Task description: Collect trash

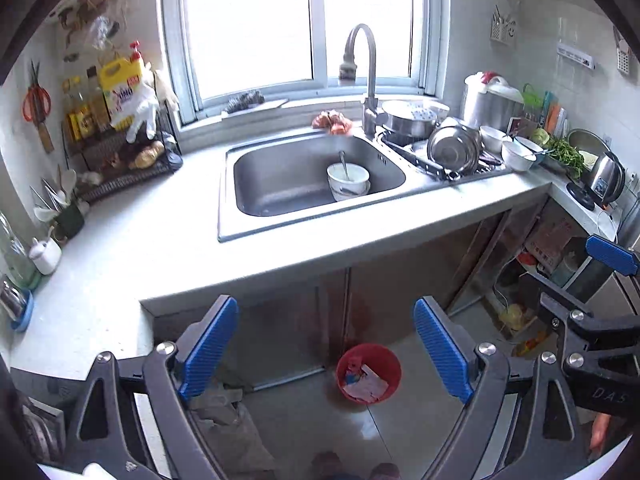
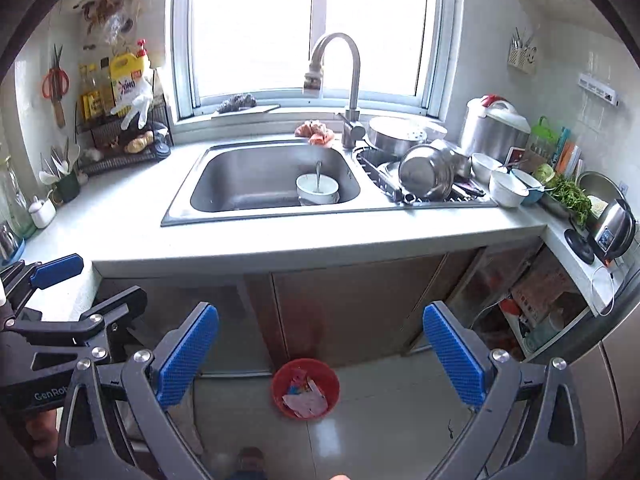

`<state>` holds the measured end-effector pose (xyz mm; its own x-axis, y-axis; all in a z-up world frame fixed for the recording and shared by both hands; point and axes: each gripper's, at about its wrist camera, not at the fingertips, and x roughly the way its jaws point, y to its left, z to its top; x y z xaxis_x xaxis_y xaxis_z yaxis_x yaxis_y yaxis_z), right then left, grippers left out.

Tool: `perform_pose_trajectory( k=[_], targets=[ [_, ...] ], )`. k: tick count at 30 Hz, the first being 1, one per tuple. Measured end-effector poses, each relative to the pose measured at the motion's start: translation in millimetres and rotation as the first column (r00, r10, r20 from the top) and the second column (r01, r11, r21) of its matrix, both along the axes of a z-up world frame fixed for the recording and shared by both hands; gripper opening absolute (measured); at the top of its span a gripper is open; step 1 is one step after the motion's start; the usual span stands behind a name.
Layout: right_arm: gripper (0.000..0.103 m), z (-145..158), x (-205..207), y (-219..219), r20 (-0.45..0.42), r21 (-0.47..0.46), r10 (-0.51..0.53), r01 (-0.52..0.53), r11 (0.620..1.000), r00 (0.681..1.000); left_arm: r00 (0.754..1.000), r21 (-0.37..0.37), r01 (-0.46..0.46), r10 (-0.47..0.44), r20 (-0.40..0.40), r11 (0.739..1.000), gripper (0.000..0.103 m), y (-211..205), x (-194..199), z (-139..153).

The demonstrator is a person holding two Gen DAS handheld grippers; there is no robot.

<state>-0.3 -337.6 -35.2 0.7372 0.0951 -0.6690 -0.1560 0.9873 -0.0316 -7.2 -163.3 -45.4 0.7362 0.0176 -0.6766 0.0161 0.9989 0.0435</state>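
Left wrist view: the left gripper is held wide open and empty, its ribbed blue pads framing a round red plastic bin of crumpled paper trash at lower centre on the glossy floor. The right gripper is likewise spread and empty. A steel sink holds a white bowl above.

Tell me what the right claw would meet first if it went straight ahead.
Probably the cabinet door under the counter edge. The open right claw points there, above the red bin on the floor. Depth is unclear.
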Motion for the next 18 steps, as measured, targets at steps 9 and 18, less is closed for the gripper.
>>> perform_pose_trajectory(
  k=[9,18],
  targets=[
    [0.103,37,-11,9,0.071,0.008,-0.007,0.006,1.000,0.997,0.995,-0.029,-0.043,0.045,0.087,0.999,0.100,24,-27,66],
    [0.103,49,-36,25,0.097,-0.005,-0.104,0.105,0.994,0.990,0.995,-0.019,-0.009,0.011,0.104,1.000,0.102,44,-46,80]
  ],
)
